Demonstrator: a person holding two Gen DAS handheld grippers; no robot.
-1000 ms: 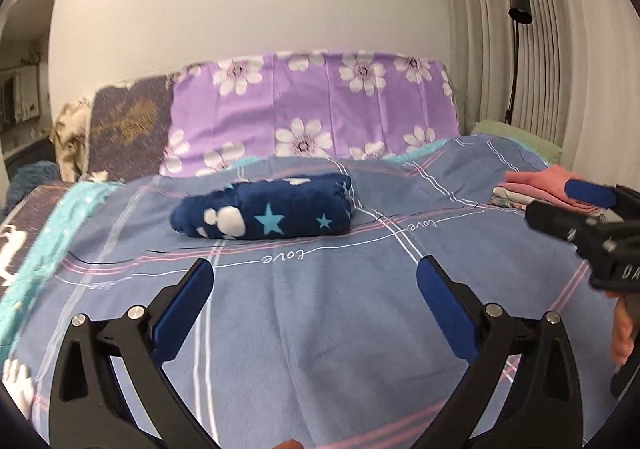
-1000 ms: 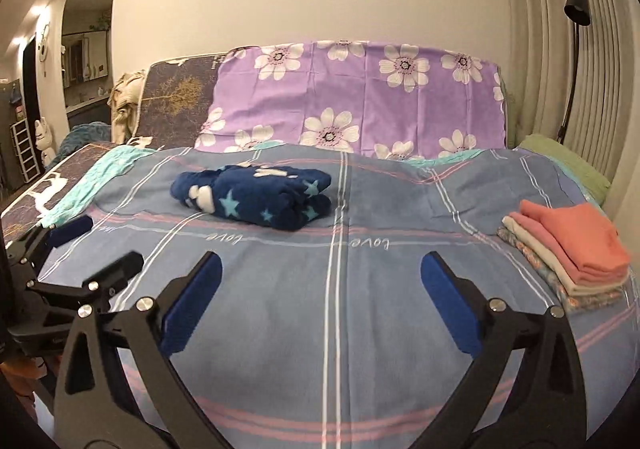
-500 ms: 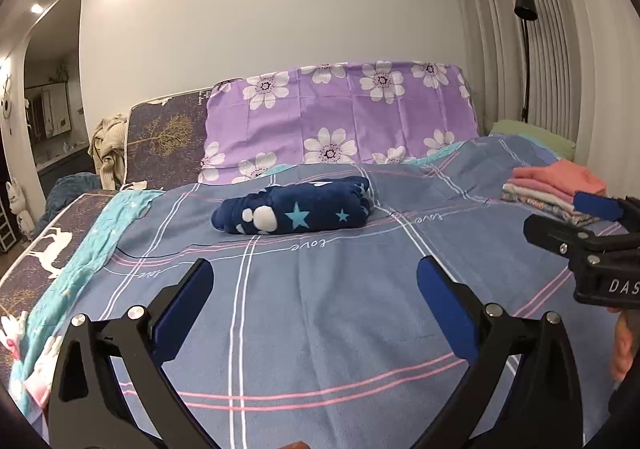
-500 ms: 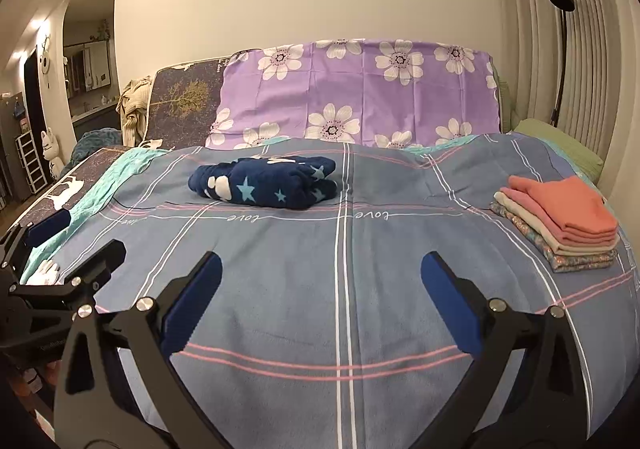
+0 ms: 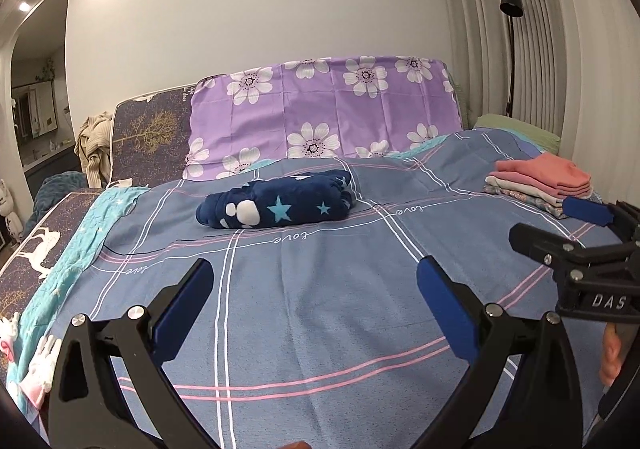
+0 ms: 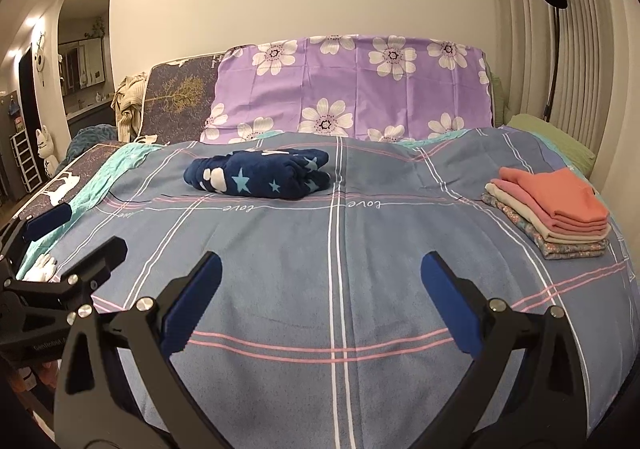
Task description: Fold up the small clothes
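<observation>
A folded navy garment with stars and white paw prints point(image 5: 276, 203) lies on the blue plaid bedspread point(image 5: 320, 289), far from both grippers; it also shows in the right wrist view point(image 6: 258, 177). My left gripper point(image 5: 314, 283) is open and empty, hovering above the near part of the bed. My right gripper point(image 6: 320, 275) is open and empty beside it. The right gripper shows at the right edge of the left wrist view point(image 5: 576, 237), and the left gripper shows at the left edge of the right wrist view point(image 6: 64, 249).
A stack of folded clothes with a coral piece on top point(image 6: 554, 209) sits on the bed's right side point(image 5: 540, 185). A purple flowered cover point(image 6: 352, 85) stands at the headboard. A teal blanket point(image 5: 72, 245) lies along the left edge. A floor lamp point(image 6: 554, 9) stands at the right wall.
Both grippers have pulled back and up from the bed, so the navy garment and the stack look farther away. Both stay open and empty.
</observation>
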